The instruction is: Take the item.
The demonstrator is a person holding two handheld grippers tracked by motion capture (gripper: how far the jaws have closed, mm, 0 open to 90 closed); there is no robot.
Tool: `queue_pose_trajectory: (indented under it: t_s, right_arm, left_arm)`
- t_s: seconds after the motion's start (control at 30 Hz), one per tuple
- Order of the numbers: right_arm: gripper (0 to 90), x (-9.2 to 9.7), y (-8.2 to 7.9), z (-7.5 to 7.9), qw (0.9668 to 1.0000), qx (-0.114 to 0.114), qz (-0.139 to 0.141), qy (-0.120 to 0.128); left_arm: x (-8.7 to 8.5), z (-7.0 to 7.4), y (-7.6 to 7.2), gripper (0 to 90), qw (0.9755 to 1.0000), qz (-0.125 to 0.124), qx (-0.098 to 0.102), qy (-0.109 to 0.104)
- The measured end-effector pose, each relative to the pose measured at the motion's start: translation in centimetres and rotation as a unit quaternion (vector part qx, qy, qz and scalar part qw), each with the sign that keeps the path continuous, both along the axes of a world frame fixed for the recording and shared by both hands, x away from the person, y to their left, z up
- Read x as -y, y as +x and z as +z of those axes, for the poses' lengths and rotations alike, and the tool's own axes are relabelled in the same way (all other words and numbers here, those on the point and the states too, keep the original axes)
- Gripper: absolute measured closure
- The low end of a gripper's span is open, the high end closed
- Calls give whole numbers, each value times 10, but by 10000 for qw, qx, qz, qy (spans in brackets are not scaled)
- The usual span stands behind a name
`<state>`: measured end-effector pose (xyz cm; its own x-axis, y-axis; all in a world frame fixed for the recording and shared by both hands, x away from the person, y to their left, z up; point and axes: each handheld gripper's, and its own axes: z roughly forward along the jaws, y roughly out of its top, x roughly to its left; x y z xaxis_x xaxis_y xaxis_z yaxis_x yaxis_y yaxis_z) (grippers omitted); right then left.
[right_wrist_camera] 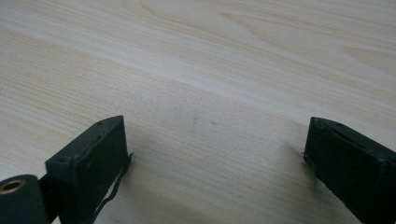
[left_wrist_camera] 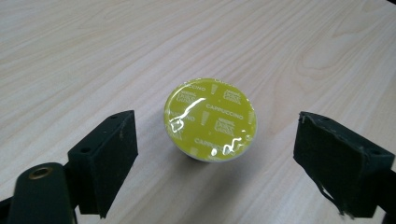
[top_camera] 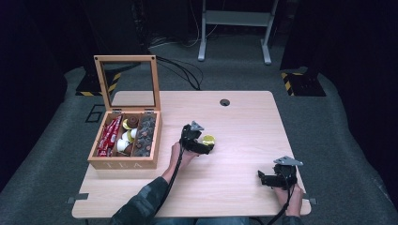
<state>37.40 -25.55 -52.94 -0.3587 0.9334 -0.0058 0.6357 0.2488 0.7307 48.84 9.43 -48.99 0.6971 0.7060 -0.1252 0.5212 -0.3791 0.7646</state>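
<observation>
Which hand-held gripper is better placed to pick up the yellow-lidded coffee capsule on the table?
Left. The left hand-held gripper already has the coffee capsule between its open jaws, pads clear of it. The right hand-held gripper sits open over bare table, well off toward the near right corner.

The left gripper (top_camera: pixel 205 146) sits at the end of a forearm that comes in from the bottom edge and slants up and to the right, the hand (top_camera: pixel 180 153) wrapped round its body from behind. Its jaws stand wide apart, with clear gaps inside each pad (left_wrist_camera: pixel 108 161), and they point down at a shallow slant. A grey plate rides on top of it. The right gripper (top_camera: pixel 261 178) lies low and nearly level, its jaws aimed left and spread wide, nothing between them. The right hand (top_camera: pixel 287 193) grips it from below, wrist straight.
</observation>
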Motion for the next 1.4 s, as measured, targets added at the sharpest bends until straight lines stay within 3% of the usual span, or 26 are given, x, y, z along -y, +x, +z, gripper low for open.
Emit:
queue_pose_trajectory:
  t_s: [0.1,0.33,0.63,0.83,1.17,1.4]
  right_arm:
    - [54,0,0,0,10000,-5,7,-1]
    - [54,0,0,0,10000,-5,-12,20]
    - [53,0,0,0,10000,-6,-20,22]
    - [53,0,0,0,10000,-6,-23,23]
    - [52,0,0,0,10000,-9,-32,23]
    - [52,0,0,0,10000,-10,-32,25]
  left_arm:
    - [-5,8,-7,76,9998,-77,146,102]
    - [-20,19,-21,45,9997,-55,226,43]
    - [-42,33,-41,18,9989,-106,429,170]
    - [-59,38,-56,1,9985,-74,497,204]
    - [-90,45,-89,0,9978,-59,657,47]
    - [-111,48,-109,0,9963,44,845,133]
